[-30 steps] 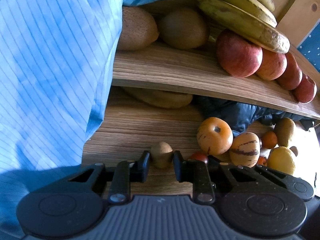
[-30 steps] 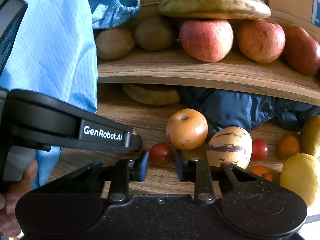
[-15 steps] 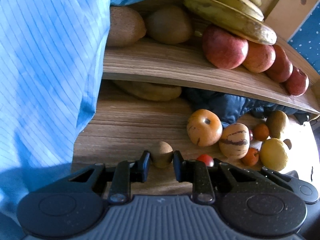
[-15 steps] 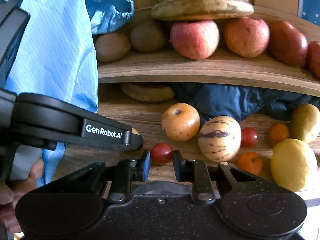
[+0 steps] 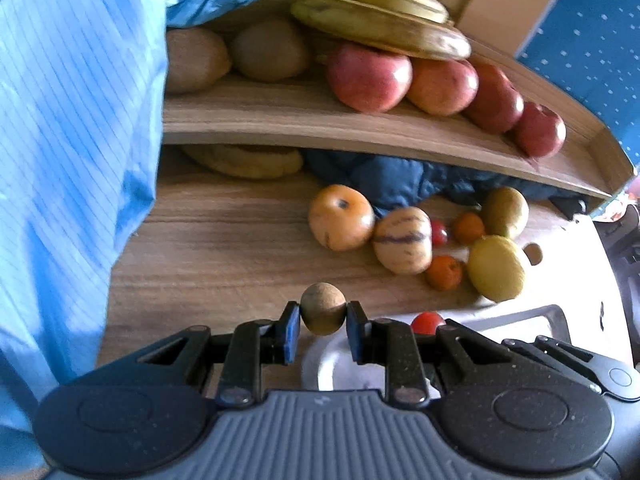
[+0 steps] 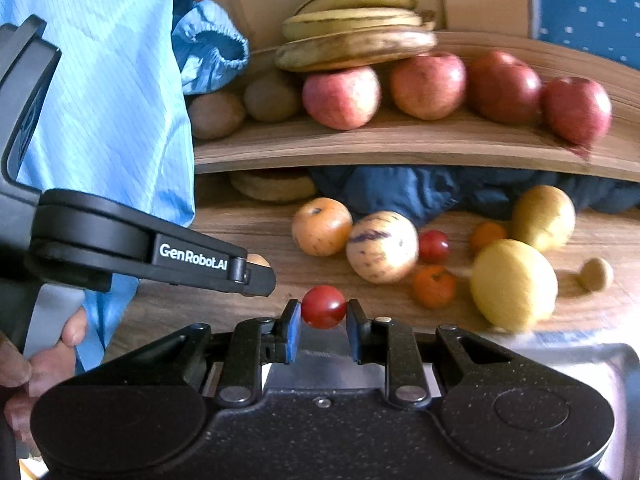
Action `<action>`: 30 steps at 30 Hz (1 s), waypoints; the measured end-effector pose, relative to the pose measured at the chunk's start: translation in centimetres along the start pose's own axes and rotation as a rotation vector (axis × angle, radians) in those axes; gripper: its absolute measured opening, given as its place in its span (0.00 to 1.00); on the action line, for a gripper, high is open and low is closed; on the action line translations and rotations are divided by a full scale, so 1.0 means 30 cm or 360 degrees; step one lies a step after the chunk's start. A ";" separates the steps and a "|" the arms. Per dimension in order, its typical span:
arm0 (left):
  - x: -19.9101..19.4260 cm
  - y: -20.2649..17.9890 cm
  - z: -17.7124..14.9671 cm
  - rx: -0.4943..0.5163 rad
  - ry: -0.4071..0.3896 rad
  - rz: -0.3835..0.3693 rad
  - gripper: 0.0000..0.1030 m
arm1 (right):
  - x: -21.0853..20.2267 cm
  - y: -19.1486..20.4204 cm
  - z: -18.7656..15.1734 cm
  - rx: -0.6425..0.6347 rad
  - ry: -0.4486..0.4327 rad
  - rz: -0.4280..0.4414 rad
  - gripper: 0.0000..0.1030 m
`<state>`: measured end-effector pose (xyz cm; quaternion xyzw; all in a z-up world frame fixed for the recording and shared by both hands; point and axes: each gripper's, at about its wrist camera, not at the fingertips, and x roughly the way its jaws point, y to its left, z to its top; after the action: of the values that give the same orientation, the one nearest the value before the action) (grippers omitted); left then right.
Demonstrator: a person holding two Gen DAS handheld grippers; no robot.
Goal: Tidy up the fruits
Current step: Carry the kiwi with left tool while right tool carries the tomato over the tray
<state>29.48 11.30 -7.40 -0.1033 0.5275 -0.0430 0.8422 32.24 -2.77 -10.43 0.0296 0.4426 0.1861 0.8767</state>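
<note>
My left gripper (image 5: pixel 322 326) is shut on a small brown round fruit (image 5: pixel 322 307) and holds it above the wooden table's near edge. My right gripper (image 6: pixel 323 326) is shut on a red cherry tomato (image 6: pixel 323 306). The left gripper's arm (image 6: pixel 160 258) shows in the right wrist view, left of the tomato. A silver tray (image 5: pixel 348 356) lies just below both grippers. Loose fruits lie on the table: an orange persimmon (image 6: pixel 321 226), a striped melon (image 6: pixel 382 246), a lemon (image 6: pixel 514 284) and small tangerines (image 6: pixel 434 286).
A wooden shelf (image 6: pixel 400 144) above the table carries bananas (image 6: pixel 356 36), apples (image 6: pixel 426 84) and kiwis (image 6: pixel 272 96). A dark blue cloth (image 6: pixel 440 190) lies under the shelf. A blue-sleeved arm (image 5: pixel 72 160) fills the left. Another small brown fruit (image 6: pixel 596 274) lies at the far right.
Both grippers have pulled back and up from the table, each carrying its fruit. The shelf and loose fruits look farther away, and the silver tray has come into view below.
</note>
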 end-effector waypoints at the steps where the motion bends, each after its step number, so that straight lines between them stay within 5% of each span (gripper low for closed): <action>1: -0.006 -0.006 -0.010 0.0003 0.0003 -0.0003 0.26 | -0.017 -0.006 -0.010 0.0003 -0.0003 -0.0005 0.25; 30: -0.083 -0.147 -0.366 -0.0087 0.0114 0.0053 0.26 | -0.281 -0.082 -0.298 -0.0067 0.0181 0.0066 0.25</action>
<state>18.70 6.03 -8.86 -0.1157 0.5598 -0.0182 0.8203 21.41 -9.03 -9.93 0.0098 0.4871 0.2150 0.8464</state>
